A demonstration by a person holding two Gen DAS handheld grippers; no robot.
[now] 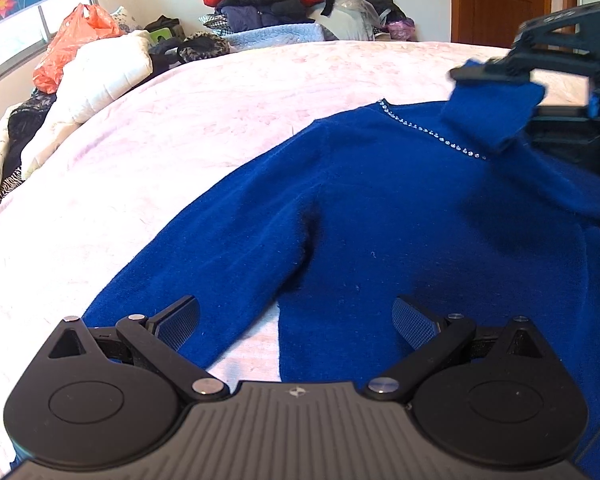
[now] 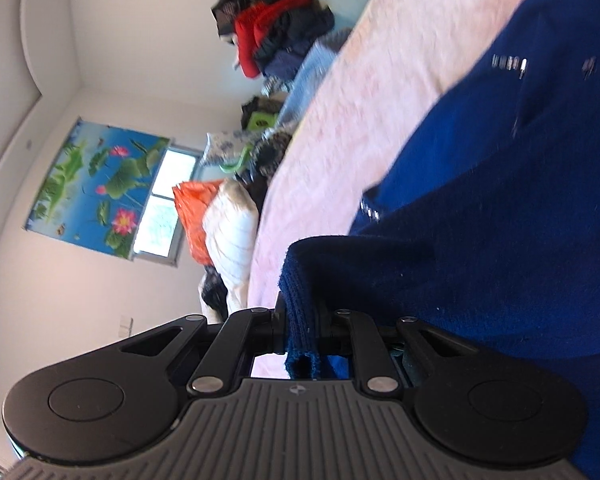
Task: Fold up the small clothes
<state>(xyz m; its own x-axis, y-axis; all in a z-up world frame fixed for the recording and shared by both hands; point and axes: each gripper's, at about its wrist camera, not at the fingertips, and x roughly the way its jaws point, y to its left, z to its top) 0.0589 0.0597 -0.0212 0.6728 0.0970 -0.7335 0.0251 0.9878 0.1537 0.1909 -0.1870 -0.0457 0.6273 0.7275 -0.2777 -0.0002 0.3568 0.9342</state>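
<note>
Sweater cuff pinched in rt tongs, lt tongs spread, bedspread bare beyond

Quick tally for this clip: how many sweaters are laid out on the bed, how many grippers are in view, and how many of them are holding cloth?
Blue sweater on the pink bedspread: 1
Grippers in view: 2, left gripper open, right gripper shut on the sweater's cuff
Grippers holding cloth: 1
Total things counted: 3 (1 sweater, 2 grippers)

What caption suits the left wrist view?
Open left gripper hovers over blue sweater; right gripper lifts a sleeve cuff.
</note>
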